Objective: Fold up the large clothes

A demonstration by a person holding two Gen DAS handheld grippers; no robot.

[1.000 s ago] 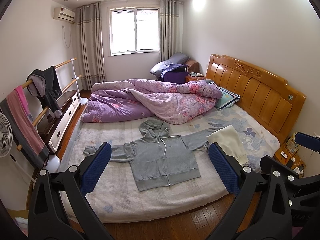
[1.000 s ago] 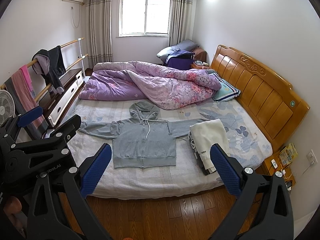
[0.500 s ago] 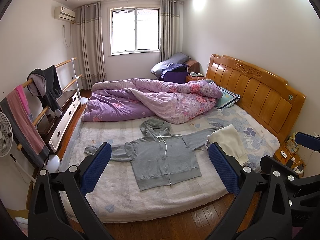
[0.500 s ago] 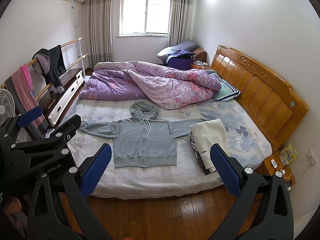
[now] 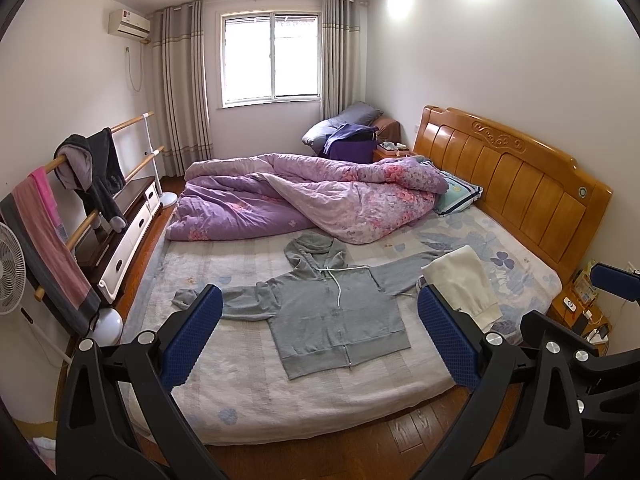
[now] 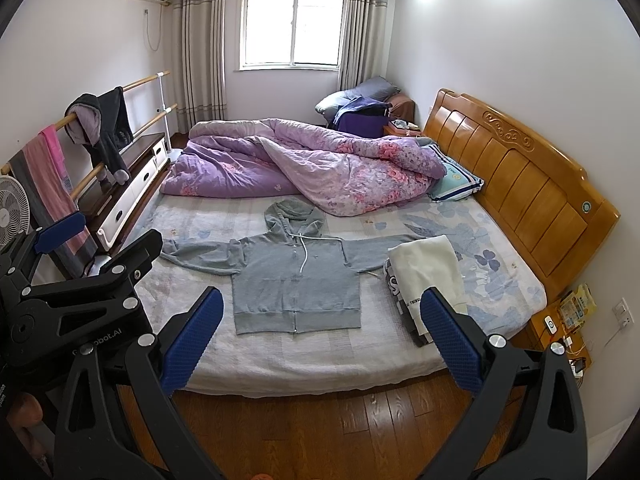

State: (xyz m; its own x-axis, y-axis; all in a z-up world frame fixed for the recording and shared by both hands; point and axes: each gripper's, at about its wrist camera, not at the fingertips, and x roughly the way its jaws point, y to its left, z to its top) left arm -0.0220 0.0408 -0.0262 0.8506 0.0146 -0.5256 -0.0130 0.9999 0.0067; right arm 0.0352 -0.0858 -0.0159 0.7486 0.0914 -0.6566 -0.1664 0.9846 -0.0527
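Observation:
A grey zip hoodie (image 5: 334, 312) lies flat on the bed, front up, sleeves spread, hood toward the quilt; it also shows in the right wrist view (image 6: 296, 276). A folded cream garment (image 5: 464, 280) lies on the hoodie's right sleeve end, atop a stack of folded clothes (image 6: 424, 276). My left gripper (image 5: 318, 336) is open and empty, held above the floor short of the bed's near edge. My right gripper (image 6: 320, 340) is open and empty, likewise short of the bed. The left gripper's body (image 6: 80, 292) shows at left in the right wrist view.
A rumpled purple quilt (image 5: 304, 200) fills the far half of the bed. The wooden headboard (image 5: 516, 196) is at right, with a nightstand (image 6: 560, 332) beside it. A clothes rail (image 5: 84, 184), low cabinet (image 5: 124, 232) and fan (image 5: 12, 268) line the left wall. Wooden floor (image 6: 320, 432) lies below.
The left wrist view has shifted slightly, so the bed and hoodie sit a bit more to the right and farther away. The right view barely changed. Both grippers stay open.

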